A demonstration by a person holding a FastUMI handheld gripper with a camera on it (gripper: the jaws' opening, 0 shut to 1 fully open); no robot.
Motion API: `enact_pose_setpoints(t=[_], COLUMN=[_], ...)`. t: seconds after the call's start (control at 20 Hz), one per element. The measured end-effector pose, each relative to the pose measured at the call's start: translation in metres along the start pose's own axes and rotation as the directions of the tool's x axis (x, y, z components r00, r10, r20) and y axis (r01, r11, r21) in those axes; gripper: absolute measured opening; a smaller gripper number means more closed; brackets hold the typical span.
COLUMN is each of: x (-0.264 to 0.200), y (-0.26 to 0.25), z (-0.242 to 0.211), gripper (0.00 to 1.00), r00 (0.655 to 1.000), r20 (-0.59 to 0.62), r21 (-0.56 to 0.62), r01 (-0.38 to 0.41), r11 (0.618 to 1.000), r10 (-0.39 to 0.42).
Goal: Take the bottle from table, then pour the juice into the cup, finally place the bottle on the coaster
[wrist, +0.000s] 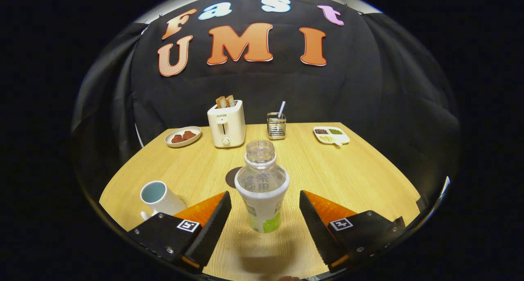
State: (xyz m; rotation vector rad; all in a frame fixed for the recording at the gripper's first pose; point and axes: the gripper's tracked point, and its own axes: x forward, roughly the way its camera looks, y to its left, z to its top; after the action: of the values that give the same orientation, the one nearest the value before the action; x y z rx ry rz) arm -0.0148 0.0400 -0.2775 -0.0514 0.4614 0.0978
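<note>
Toaster (226, 125) with toast, plate (183, 137) of food, utensil caddy (276, 126), divided dish (331, 135) along the table's (348, 170) far edge.

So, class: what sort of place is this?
Likely a staged breakfast table in a booth: white toaster holding toast, white mug, clear plastic bottle standing between the open gripper fingers.

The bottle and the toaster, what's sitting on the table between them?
In the gripper view, only bare wooden table lies between the bottle and the toaster. The dark coaster sits just left behind the bottle. The open gripper flanks the bottle.
</note>
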Motion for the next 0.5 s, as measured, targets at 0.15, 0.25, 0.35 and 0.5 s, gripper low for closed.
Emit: enact_pose_setpoints(t=[0.15,0.25,0.35,0.5], x=[0.014,0.022,0.031,0.038], y=[-0.003,-0.003,0.0,0.002], z=[-0.008,-0.014,-0.02,-0.023], gripper=[1.0,1.0,1.0,0.93], r00=[1.0,1.0,0.999,0.998], r20=[-0.019,-0.027,-0.05,-0.066], r21=[-0.002,-0.001,0.002,0.0], r01=[0.011,0.014,0.004,0.003], r11=[1.0,1.0,1.0,1.0], r10=[-0.011,-0.014,-0.003,-0.003])
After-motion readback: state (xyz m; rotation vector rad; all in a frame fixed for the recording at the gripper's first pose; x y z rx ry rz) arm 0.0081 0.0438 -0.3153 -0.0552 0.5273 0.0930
